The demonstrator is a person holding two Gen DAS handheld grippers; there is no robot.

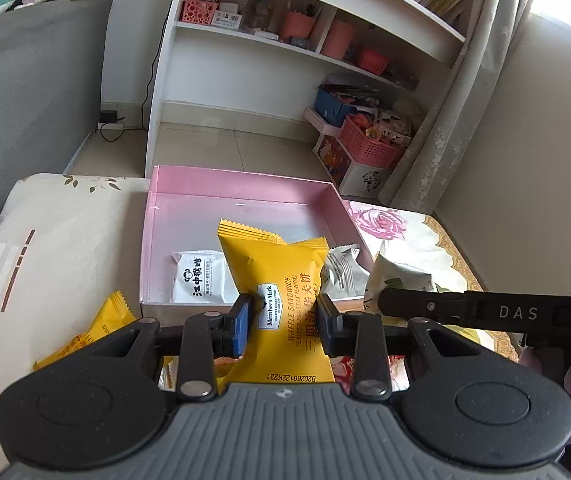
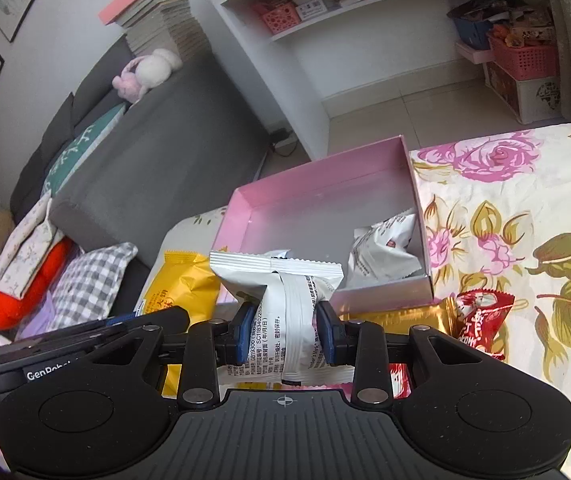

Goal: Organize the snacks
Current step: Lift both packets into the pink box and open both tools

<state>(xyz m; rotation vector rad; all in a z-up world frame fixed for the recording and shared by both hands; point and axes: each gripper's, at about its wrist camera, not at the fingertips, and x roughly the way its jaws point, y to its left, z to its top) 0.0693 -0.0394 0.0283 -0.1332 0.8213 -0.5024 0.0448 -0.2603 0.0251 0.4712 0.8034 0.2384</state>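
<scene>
With both grippers pinching packets, left gripper (image 1: 283, 322) the yellow waffle sandwich packet (image 1: 281, 300), right gripper (image 2: 284, 334) a white snack packet (image 2: 285, 300), either slick wrapper could slip short of the pink box (image 1: 245, 192).

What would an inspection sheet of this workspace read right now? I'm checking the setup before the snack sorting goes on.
Surface: floral tablecloth, wrinkled.
Job's things: pink box open, holding a white panda packet and a crumpled white packet; loose yellow packet and red candy outside it.
Clutter: gold wrapper by the box.
Grippers: left gripper shut on a yellow waffle packet; right gripper shut on a white packet.
Cables: black cable down the wall to a floor power strip.
Surroundings: grey sofa, white shelving, pink baskets.
</scene>
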